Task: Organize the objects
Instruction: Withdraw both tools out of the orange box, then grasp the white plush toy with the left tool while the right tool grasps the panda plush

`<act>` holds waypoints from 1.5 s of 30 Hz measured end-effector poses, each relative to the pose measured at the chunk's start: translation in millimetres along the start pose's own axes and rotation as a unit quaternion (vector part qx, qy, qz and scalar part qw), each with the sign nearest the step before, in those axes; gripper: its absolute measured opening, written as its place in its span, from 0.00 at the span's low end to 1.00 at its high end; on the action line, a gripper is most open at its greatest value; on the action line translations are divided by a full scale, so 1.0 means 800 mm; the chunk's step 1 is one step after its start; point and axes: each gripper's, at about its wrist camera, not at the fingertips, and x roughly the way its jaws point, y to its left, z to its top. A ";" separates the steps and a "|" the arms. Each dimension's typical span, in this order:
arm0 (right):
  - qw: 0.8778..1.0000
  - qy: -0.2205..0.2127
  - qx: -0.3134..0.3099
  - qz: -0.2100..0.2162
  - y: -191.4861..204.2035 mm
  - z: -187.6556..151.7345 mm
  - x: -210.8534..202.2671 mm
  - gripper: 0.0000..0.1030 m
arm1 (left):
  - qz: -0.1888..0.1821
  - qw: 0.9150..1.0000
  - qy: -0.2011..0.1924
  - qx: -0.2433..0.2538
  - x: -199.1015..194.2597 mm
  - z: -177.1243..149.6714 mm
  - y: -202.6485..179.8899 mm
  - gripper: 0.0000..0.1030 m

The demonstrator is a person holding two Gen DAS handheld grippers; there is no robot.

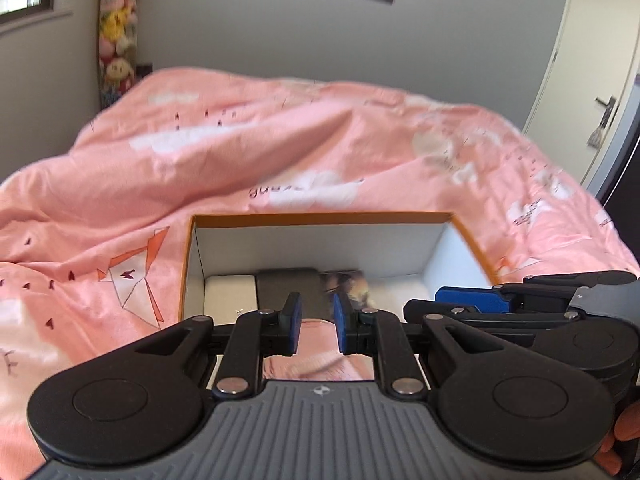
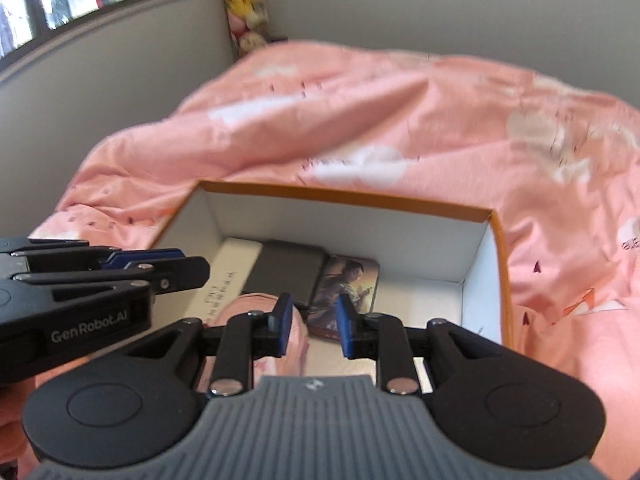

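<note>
An open box (image 2: 496, 280) with an orange rim and white inner walls sat on a bed covered by a pink quilt (image 1: 240, 152). Along the box's far wall lay a white flat case (image 2: 236, 276) at ten o'clock, a dark grey case (image 2: 288, 276) touching it toward the centre, and a picture card (image 2: 346, 292) just beside that at one o'clock. A pink knitted item (image 2: 260, 320) lay nearer, at about seven o'clock on the box floor. The left gripper (image 1: 316, 326) hung over the box, its blue pads drawn in as near as they went, a narrow gap showing between them and nothing pinched. The right gripper (image 2: 310, 326) hung beside it over the box, its jaws parted somewhat wider and empty, the pink item below its left finger (image 2: 282, 322).
</note>
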 end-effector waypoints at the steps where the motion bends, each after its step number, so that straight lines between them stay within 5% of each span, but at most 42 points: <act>1: 1.000 -0.013 -0.001 -0.003 0.002 -0.006 -0.013 0.29 | -0.003 1.000 -0.007 0.005 -0.010 -0.005 -0.004 0.20; 8: 0.997 -0.062 0.001 -0.037 0.005 -0.058 -0.083 0.33 | -0.019 0.999 -0.012 0.048 -0.057 -0.038 -0.027 0.28; 15: 0.997 -0.029 0.029 -0.065 0.001 -0.115 -0.115 0.34 | -0.083 0.993 0.068 0.048 -0.065 -0.077 -0.027 0.28; 25: 0.990 0.065 0.095 -0.086 -0.019 -0.176 -0.116 0.30 | -0.167 0.970 0.173 0.033 -0.046 -0.126 -0.032 0.34; 27: 0.988 0.076 0.107 -0.083 -0.023 -0.183 -0.116 0.31 | -0.173 0.968 0.174 0.051 -0.045 -0.129 -0.043 0.46; 32: 0.984 0.104 0.119 -0.077 -0.028 -0.191 -0.108 0.31 | -0.167 0.961 0.210 0.071 -0.021 -0.129 -0.058 0.47; 40: 0.982 0.117 0.124 -0.085 -0.037 -0.197 -0.106 0.30 | -0.171 0.940 0.296 -0.003 0.039 -0.129 -0.042 0.47; 45: 0.981 0.127 0.121 -0.081 -0.043 -0.198 -0.106 0.30 | -0.179 0.922 0.341 -0.032 0.055 -0.145 -0.035 0.57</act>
